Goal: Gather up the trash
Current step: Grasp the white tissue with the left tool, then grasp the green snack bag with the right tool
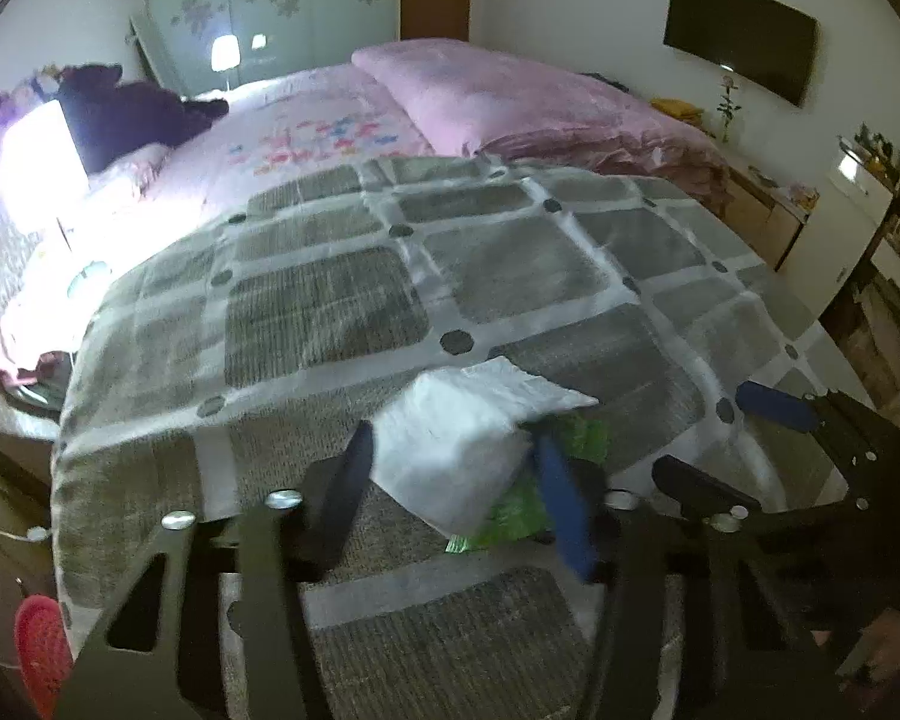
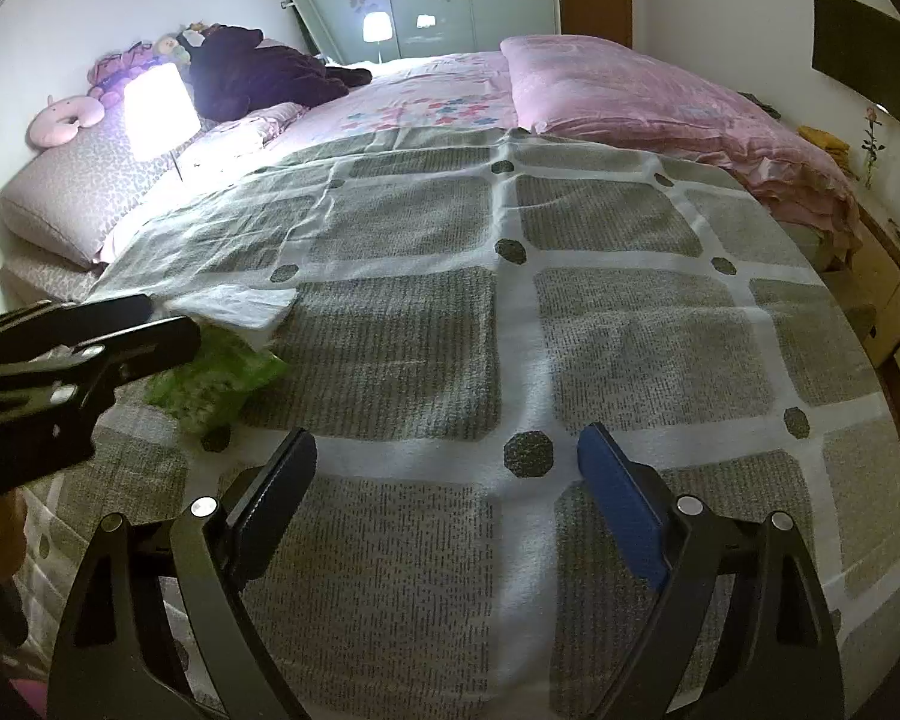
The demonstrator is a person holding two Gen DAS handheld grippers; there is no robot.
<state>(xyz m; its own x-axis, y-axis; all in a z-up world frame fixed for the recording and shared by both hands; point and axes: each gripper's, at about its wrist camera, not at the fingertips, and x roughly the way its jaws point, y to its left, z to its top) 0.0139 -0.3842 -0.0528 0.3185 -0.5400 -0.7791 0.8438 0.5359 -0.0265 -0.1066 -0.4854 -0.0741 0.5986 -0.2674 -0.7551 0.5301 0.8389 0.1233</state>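
Note:
A white crumpled paper (image 1: 456, 426) lies on the grey checked blanket (image 1: 330, 300), on top of a green plastic wrapper (image 1: 510, 516). My left gripper (image 1: 450, 468) has its jaws around the white paper, one finger on each side, touching it. In the right wrist view the paper (image 2: 240, 306) and the green wrapper (image 2: 216, 384) lie at the left, with my left gripper (image 2: 144, 324) over them. My right gripper (image 2: 444, 456) is open and empty above the blanket (image 2: 510, 330), to the right of the trash. It also shows in the left wrist view (image 1: 726, 438).
A pink duvet (image 1: 510, 102) and a dark plush toy (image 1: 132, 114) lie at the bed's far end. A lit lamp (image 1: 36, 162) stands at the left. A red object (image 1: 42, 648) sits low left. Cabinets (image 1: 768, 222) line the right wall under a TV (image 1: 744, 36).

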